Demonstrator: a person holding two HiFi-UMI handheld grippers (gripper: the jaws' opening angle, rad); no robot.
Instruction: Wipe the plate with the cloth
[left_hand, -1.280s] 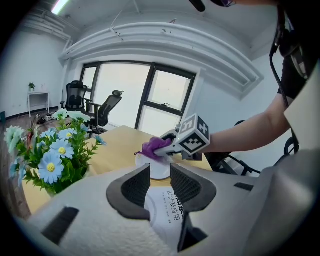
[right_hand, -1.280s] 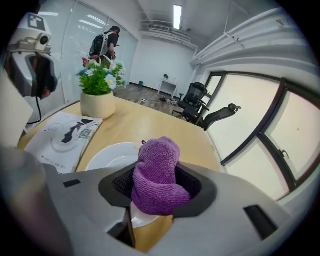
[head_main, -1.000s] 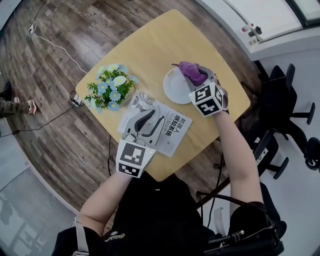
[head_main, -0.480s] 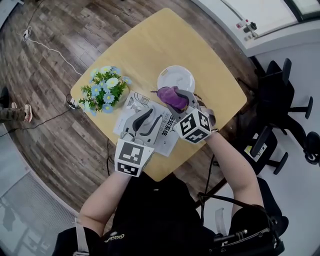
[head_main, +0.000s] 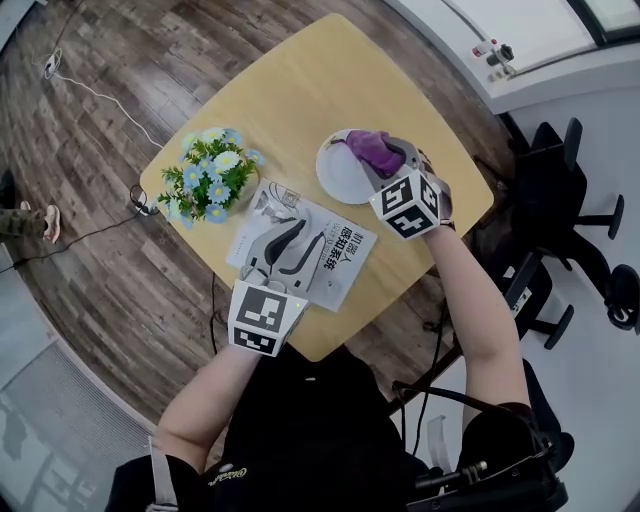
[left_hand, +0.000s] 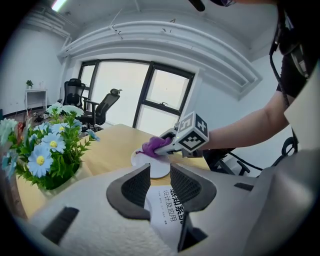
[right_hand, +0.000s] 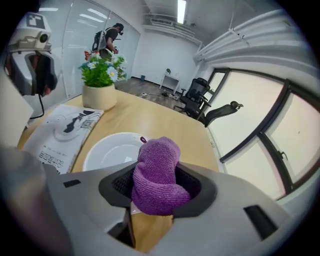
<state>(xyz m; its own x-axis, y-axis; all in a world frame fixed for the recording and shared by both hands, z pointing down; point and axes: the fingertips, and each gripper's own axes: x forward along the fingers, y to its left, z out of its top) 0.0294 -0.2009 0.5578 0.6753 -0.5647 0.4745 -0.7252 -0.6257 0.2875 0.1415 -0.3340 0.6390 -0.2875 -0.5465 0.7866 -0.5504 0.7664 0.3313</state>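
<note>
Right gripper (right_hand: 157, 189) pinches a nubby purple terry cloth (right_hand: 156, 175) above a smooth round white plate (right_hand: 107, 150) near the wooden table's (right_hand: 150, 117) right edge; left gripper (left_hand: 160, 175) stands slightly parted, empty.

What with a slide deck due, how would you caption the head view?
Right claw holds purple cloth over the white plate; left claw open above a leaflet.

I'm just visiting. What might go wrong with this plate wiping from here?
Nothing steadies the plate: the left claw hangs open over the leaflet, away from it, so wiping may push the plate across the table. The cloth is only a bunched wad in the right claw, so it may slip out.
</note>
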